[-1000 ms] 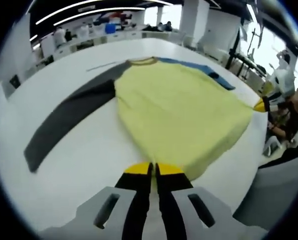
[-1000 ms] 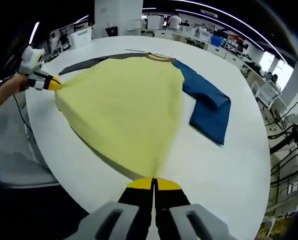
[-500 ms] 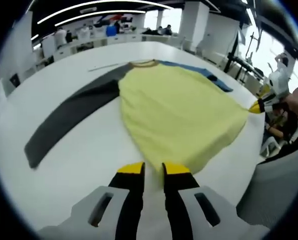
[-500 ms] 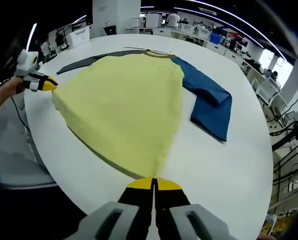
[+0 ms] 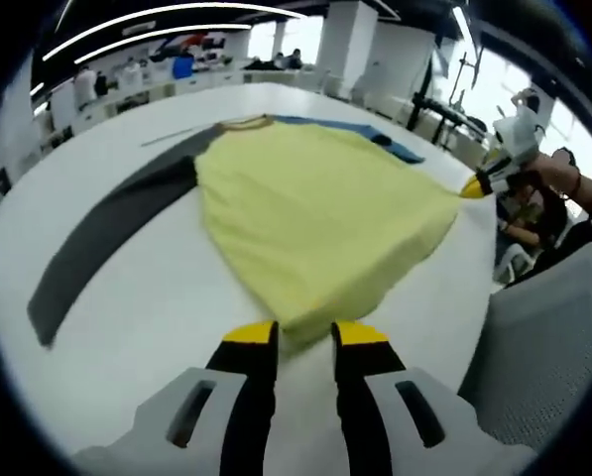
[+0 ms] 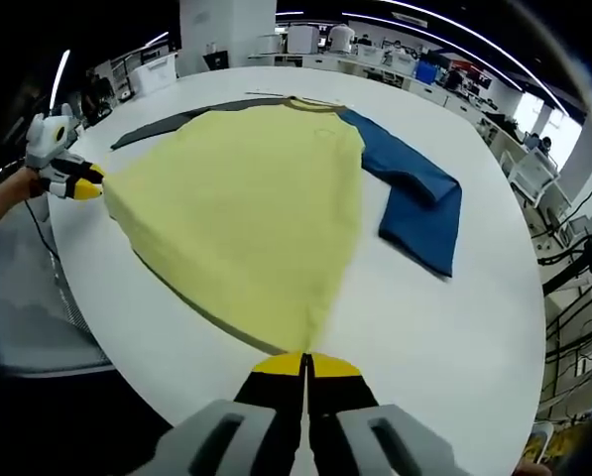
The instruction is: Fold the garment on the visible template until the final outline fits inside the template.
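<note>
Since a second ago the left gripper (image 5: 304, 335) has parted its jaws, letting go its hem corner of the yellow garment (image 6: 246, 208); the right gripper (image 6: 304, 361) stays clenched on the other corner. Hem-straightening step; next, folding a sleeve inward.

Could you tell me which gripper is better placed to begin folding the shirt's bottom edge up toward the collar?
Probably the right gripper: it is shut on a bottom corner of the shirt. The left gripper is open beside the other corner and would have to grip first.
</note>
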Motion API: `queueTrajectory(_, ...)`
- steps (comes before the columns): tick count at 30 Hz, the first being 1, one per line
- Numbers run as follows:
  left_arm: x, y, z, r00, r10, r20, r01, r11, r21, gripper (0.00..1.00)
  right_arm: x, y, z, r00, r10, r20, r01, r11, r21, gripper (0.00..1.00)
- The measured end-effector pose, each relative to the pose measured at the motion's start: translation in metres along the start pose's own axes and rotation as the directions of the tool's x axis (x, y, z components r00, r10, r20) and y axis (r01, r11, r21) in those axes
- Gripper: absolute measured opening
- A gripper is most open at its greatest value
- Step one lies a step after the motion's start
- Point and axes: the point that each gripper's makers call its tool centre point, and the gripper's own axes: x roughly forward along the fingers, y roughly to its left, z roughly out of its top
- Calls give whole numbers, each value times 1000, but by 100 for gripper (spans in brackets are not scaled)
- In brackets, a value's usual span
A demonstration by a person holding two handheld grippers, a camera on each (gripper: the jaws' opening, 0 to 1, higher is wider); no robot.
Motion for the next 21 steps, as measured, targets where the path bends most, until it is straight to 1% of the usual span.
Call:
queueTrajectory(3, 2, 2, -1, 1000, -3, -1, 3, 1000, -3, 16, 0, -1, 0, 1000, 1, 0, -1, 1000, 3, 0)
queueTrajectory(4, 2, 2, 2, 1000, -5, 16, 5, 1000, 3, 15, 0, -1, 0, 1000, 1, 1, -1, 1000, 5, 0)
queueTrajectory(7, 3, 2, 4, 1000, -8, 23, 8, 1000, -2, 12, 1, -1, -1, 1000, 3, 1, -3, 1000, 12, 0)
queueTrajectory(10, 3, 2, 3, 1000, -10, 15, 10, 1000, -13, 3, 2, -2, -1, 1000, 0, -2, 1, 1000, 14, 0)
queueTrajectory(11, 1, 2, 3, 1000, -10, 17, 10, 1000, -17, 2, 2, -2, -1, 1000, -2, 0, 2, 1000, 17, 0)
queueTrajectory(15, -5, -1, 5, 1000, -9, 12, 9, 999, -33, 1, 2, -3, -1, 1000, 2, -1, -2, 1000, 18, 0)
queueTrajectory(21, -12, -7, -1, 999, -16, -37, 13, 998, -69, 1, -1, -2, 1, 1000, 3, 4, -3, 1000, 5, 0)
